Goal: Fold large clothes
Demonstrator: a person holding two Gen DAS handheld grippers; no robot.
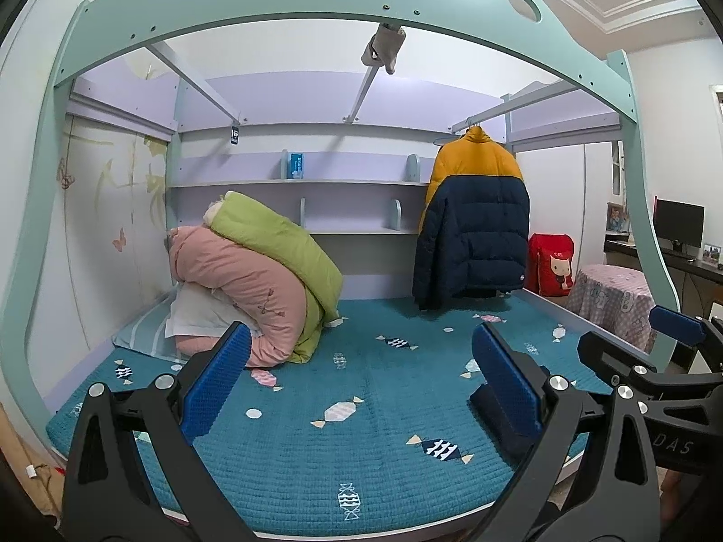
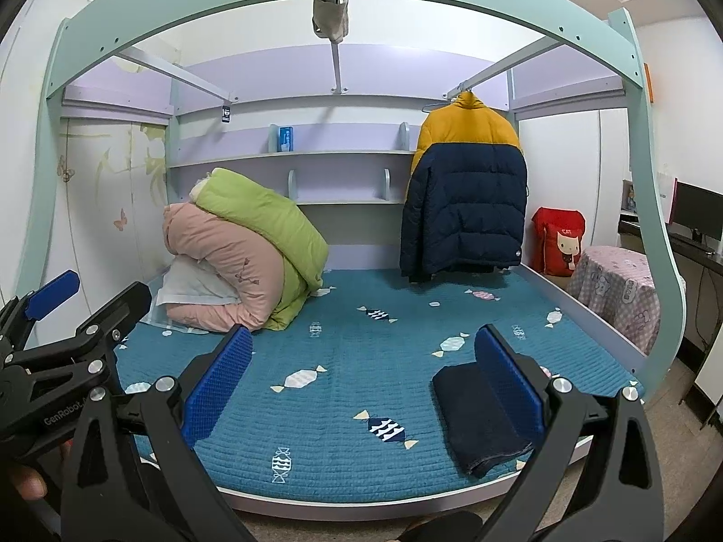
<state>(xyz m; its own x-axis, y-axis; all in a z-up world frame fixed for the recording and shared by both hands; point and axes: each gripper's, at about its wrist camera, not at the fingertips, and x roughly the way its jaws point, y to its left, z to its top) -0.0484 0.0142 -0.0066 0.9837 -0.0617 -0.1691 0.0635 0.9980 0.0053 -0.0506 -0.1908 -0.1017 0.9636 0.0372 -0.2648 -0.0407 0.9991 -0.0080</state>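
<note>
A yellow and navy puffer jacket (image 1: 474,217) hangs on a hanger from a rail at the back right of the bed; it also shows in the right wrist view (image 2: 465,189). A folded dark navy garment (image 2: 479,411) lies on the teal mattress (image 2: 343,388) near the front right edge, partly hidden in the left wrist view (image 1: 490,399). My left gripper (image 1: 361,388) is open and empty, held in front of the bed. My right gripper (image 2: 363,388) is open and empty, its right finger in front of the folded garment.
Rolled pink and green quilts (image 1: 262,280) and a white pillow sit at the back left of the bed. A teal bed frame arch (image 1: 316,4) spans overhead. A red bag (image 1: 551,266), a covered round table (image 1: 614,298) and a desk with a monitor (image 1: 678,226) stand at the right.
</note>
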